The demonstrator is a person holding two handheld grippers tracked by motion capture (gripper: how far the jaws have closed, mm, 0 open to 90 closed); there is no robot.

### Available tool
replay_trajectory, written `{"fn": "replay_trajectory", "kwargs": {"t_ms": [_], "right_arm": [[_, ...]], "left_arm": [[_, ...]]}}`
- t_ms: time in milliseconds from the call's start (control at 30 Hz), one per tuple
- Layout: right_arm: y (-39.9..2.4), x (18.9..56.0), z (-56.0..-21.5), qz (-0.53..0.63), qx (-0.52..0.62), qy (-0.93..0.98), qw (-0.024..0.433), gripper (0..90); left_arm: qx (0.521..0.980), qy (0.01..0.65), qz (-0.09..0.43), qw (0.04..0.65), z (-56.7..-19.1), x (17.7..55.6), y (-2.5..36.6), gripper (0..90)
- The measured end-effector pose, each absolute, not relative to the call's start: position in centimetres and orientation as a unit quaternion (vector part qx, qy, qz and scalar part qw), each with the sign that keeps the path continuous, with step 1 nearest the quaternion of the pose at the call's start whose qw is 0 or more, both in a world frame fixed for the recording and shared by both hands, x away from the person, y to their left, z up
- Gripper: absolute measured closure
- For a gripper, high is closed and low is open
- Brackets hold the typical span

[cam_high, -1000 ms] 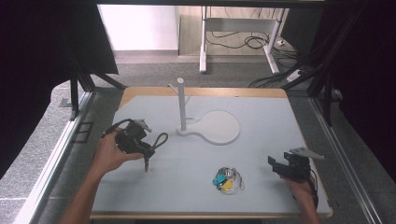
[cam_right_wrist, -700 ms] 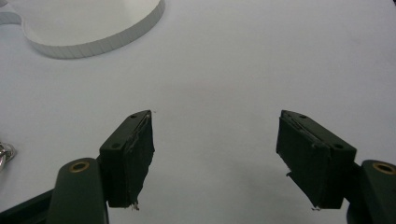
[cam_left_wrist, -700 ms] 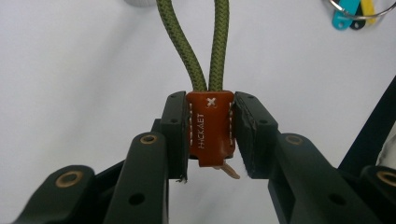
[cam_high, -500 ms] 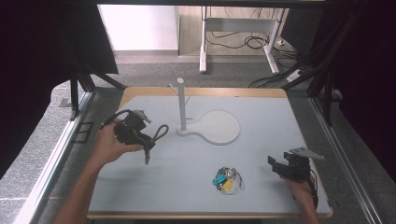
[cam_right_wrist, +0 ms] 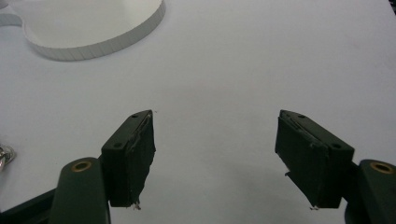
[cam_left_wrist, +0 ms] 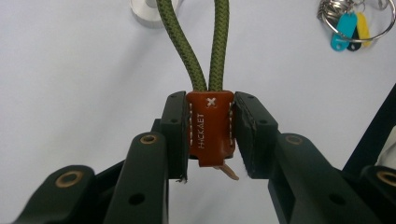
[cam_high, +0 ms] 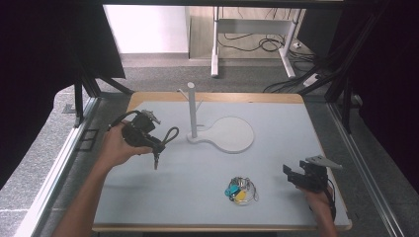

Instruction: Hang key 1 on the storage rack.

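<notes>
While gripping a green cord lanyard by its brown leather tab left of the white peg stand, seemingly for hanging, the left tongs are clamping tightly as the right tongs are waiting wide open, holding nothing.

A pale grey worktop with a light wooden edge stands on a speckled grey carpet floor, flanked by black curtains, with a white metal desk frame, tangled black cables and a white wall panel behind.

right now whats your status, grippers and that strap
Left gripper shut on the brown leather tab of green cord loop. Right gripper open, empty. White peg stand ahead, path clear.
</notes>
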State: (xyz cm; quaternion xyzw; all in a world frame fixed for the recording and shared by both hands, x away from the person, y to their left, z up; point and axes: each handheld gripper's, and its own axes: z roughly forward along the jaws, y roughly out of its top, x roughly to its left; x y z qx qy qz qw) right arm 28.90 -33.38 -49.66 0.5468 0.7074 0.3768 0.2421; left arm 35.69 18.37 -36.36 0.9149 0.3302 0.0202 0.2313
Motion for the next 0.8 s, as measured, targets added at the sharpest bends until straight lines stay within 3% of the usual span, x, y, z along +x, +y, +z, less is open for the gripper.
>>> {"fn": "replay_trajectory", "kwargs": {"t_ms": [800], "right_arm": [[-33.5,28.9,-49.6,0.379,0.547,0.706,0.242,29.0]], "left_arm": [[0.904,0.342,0.008,0.258,-35.1,37.6,19.0,66.9]]}}
